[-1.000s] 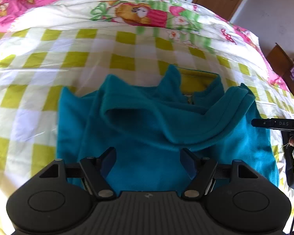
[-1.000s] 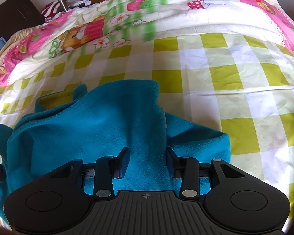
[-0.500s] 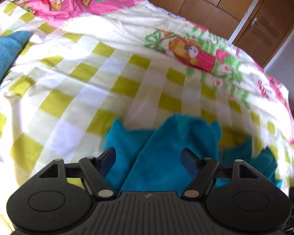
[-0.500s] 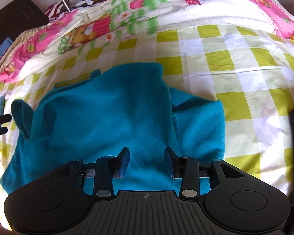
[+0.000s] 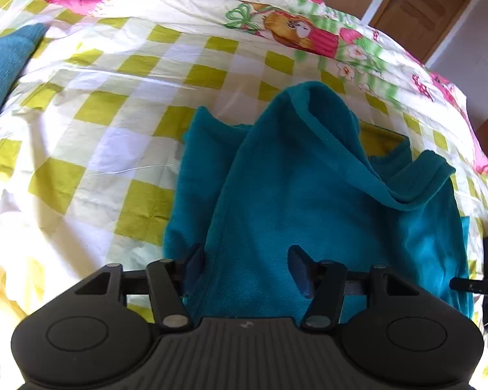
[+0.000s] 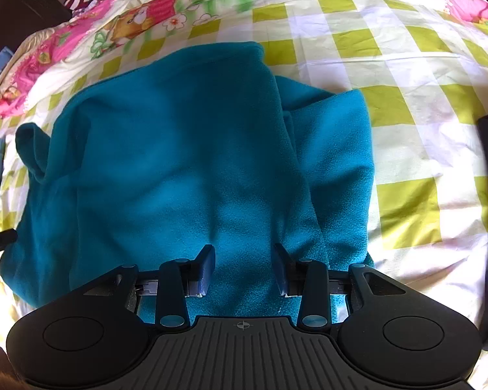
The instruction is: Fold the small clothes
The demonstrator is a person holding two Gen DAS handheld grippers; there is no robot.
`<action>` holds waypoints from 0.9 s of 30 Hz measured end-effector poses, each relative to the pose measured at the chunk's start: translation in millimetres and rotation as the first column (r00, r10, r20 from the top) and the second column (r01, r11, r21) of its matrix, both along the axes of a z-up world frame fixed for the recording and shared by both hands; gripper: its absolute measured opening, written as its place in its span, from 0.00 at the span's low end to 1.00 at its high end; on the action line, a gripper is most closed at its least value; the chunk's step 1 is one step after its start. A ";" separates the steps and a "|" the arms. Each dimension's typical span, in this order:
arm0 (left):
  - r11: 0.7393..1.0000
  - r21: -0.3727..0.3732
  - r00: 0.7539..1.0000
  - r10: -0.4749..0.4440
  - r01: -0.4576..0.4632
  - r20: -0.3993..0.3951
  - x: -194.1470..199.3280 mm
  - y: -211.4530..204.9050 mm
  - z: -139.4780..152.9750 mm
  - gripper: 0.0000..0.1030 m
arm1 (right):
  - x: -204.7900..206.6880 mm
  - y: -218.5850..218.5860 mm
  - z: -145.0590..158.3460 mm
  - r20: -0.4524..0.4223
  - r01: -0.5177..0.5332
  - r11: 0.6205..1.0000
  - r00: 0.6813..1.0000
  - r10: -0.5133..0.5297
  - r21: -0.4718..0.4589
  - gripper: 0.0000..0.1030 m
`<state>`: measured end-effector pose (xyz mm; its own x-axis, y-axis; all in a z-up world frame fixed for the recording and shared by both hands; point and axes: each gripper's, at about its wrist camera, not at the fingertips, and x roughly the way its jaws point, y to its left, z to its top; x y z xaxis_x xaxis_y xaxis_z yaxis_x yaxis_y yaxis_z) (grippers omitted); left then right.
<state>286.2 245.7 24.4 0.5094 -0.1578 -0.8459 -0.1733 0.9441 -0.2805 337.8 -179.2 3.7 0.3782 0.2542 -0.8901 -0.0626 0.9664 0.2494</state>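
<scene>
One teal fleece garment [image 6: 185,149] lies mid-bed on the checked quilt [image 5: 91,120], partly folded, one flap doubled over. Left gripper [image 5: 247,266] and right gripper [image 6: 244,266] both hover over its near edge, fingers spread, pinching nothing. Next move likely: grasp near edge, fold away. Second blue item [image 5: 0,65] at bed's left edge.

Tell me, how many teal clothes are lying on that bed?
2. The teal fleece top lies under both grippers; another teal piece shows only at the bed's far left edge. More may lie out of view.
</scene>
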 end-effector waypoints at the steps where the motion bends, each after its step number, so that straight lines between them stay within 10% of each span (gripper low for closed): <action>1: 1.000 0.004 1.000 -0.023 0.023 -0.015 3.6 -3.0 -2.8 0.60 | 1.0 -2.9 -1.5 -0.006 0.012 1.000 1.000 -0.012 0.009 0.29; 9: 0.997 0.005 0.997 -0.074 0.074 -0.024 2.9 -20.3 -6.4 0.59 | -21.7 -17.7 28.1 0.141 0.062 0.994 0.989 -0.049 -0.092 0.31; 15: 0.997 0.010 0.995 -0.069 0.070 -0.069 14.1 -26.2 -24.3 0.61 | -1.3 -24.6 -2.0 0.026 0.045 0.997 0.999 -0.044 -0.054 0.27; 19: 0.998 -0.050 0.995 -0.050 0.046 -0.088 9.7 -16.7 -11.8 0.23 | 2.6 -28.5 3.0 -0.054 0.069 0.997 0.996 -0.067 0.032 0.08; 24: 0.986 -0.160 0.997 -0.060 0.053 -0.045 -21.1 -10.3 33.0 0.22 | -32.5 -23.3 66.8 -0.018 0.005 0.987 1.000 -0.002 0.160 0.07; 27: 0.985 -0.174 0.994 0.000 -0.020 -0.112 -34.2 -4.1 11.2 0.22 | -41.9 -25.1 45.4 -0.094 0.049 0.986 0.995 -0.034 0.159 0.07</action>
